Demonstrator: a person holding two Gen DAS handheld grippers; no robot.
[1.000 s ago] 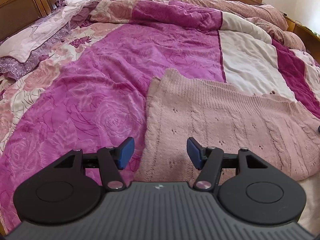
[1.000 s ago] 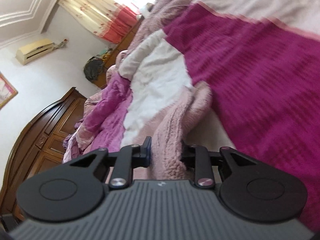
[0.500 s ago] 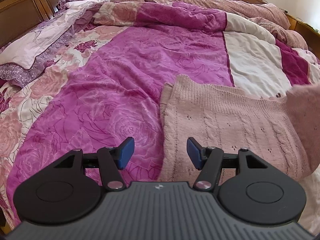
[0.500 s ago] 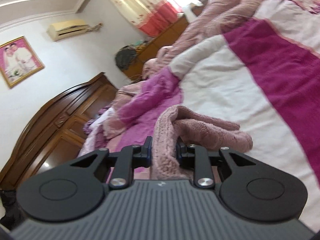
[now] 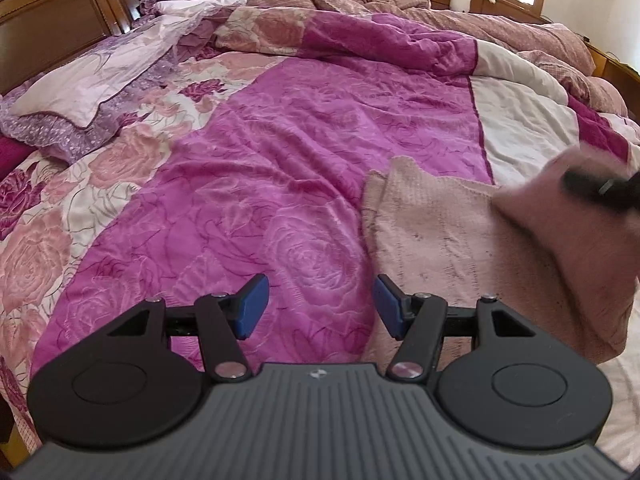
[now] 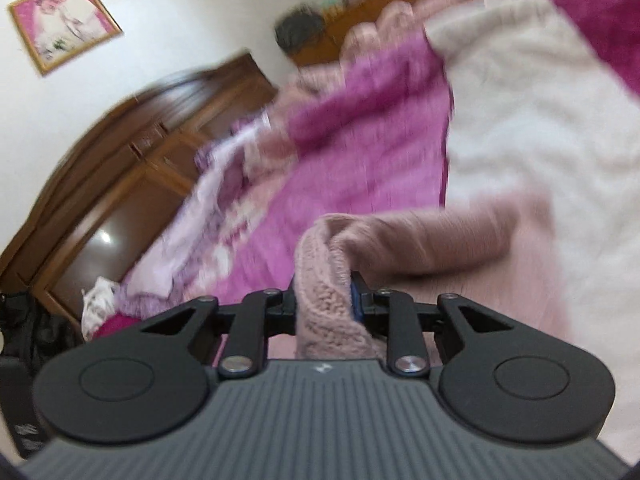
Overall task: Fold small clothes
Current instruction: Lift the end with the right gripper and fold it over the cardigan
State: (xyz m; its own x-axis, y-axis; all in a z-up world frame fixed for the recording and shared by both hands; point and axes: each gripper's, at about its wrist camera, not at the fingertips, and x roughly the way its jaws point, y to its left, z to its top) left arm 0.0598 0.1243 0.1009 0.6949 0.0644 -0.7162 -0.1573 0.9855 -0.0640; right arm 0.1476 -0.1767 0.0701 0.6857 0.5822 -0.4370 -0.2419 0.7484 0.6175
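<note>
My right gripper (image 6: 324, 300) pinches the pink sweater (image 5: 460, 240); my left gripper (image 5: 320, 304) hangs spread and empty. That thick knit could slip free, spoiling my fold.

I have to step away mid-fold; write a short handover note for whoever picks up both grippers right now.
Right gripper: shut on a bunched edge of the pink sweater, lifted off the bed and carried across the sweater's right side.
Left gripper: open, empty, above the quilt just left of the sweater.
Sweater: the rest lies flat on the bed, right of centre.
Done: first fold started.
Left: lay the held edge down, smooth it, then probably fold the other side and halve it.
</note>
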